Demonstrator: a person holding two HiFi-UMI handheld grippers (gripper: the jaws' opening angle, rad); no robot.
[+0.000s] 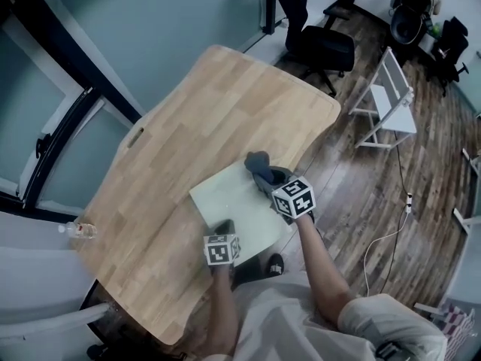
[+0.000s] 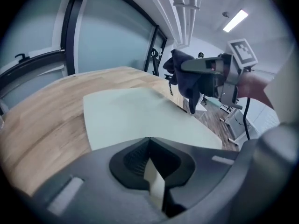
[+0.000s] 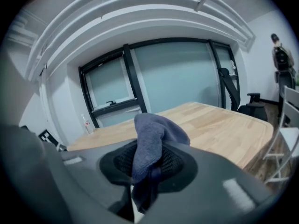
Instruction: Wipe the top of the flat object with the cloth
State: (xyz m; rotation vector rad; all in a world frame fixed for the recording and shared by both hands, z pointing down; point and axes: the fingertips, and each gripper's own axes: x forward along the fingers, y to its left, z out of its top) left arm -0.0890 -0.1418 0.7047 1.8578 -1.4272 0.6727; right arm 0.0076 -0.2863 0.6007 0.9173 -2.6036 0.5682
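A pale green flat board (image 1: 233, 201) lies on the wooden table (image 1: 218, 119) near its front edge. My left gripper (image 1: 223, 232) is at the board's near corner, jaws shut on the board's edge (image 2: 154, 178). From there the board (image 2: 135, 115) stretches away. My right gripper (image 1: 272, 180) hovers over the board's far right side, shut on a dark blue cloth (image 1: 257, 162). The cloth (image 3: 148, 141) bunches up out of the jaws and hangs below them. In the left gripper view the cloth (image 2: 186, 80) hangs just above the board's far edge.
A plastic water bottle (image 1: 79, 230) stands at the table's left edge. A black office chair (image 1: 325, 47) and a white frame (image 1: 389, 100) stand on the wooden floor beyond the table's right side. Windows (image 3: 173, 80) run behind the table.
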